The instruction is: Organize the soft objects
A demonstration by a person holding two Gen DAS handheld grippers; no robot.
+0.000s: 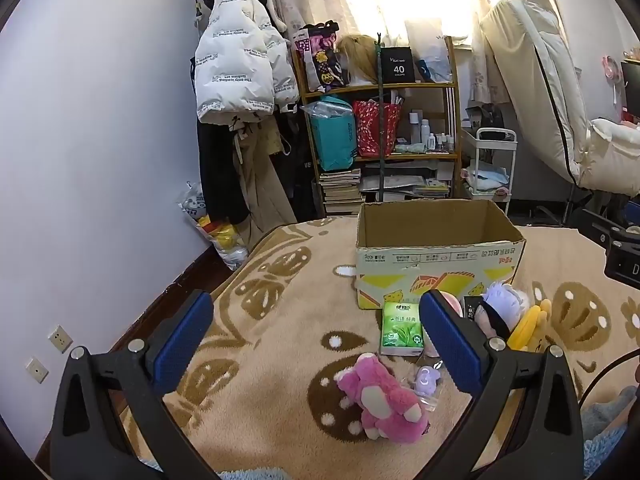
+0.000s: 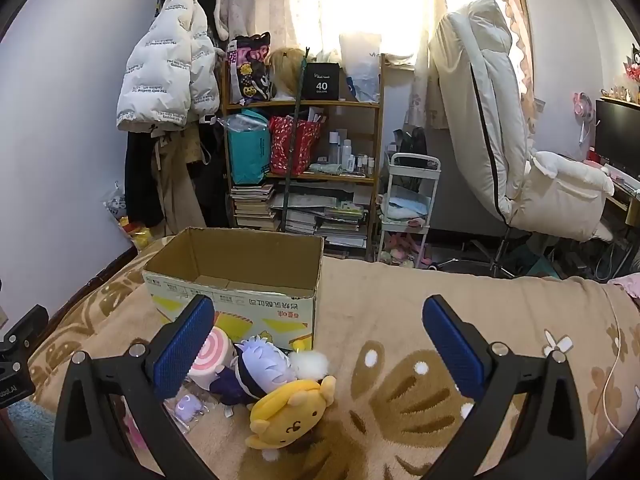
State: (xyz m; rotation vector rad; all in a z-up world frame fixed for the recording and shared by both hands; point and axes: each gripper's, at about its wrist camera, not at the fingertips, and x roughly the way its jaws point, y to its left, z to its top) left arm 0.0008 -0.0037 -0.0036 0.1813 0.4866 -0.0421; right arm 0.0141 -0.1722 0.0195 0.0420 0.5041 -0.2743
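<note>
An open cardboard box [image 1: 436, 268] stands on the blanket-covered bed; it also shows in the right wrist view [image 2: 236, 300]. In front of it lie a pink plush bear [image 1: 384, 400], a green tissue pack [image 1: 401, 330], a small purple packet [image 1: 427, 380], a white-haired doll [image 1: 502, 306] and a yellow plush dog [image 1: 530, 330]. The right wrist view shows the yellow dog [image 2: 290, 414], the doll [image 2: 260, 370] and a pink swirl plush roll [image 2: 212, 356]. My left gripper [image 1: 316, 338] is open above the bear. My right gripper [image 2: 320, 344] is open, right of the dog.
A beige patterned blanket [image 2: 420, 320] covers the bed. Beyond it stand a cluttered wooden shelf [image 2: 304, 152], a coat rack with a white jacket [image 1: 240, 68], a small white cart [image 2: 408, 208] and a reclined white chair [image 2: 500, 140]. A white cable [image 2: 616, 360] lies at right.
</note>
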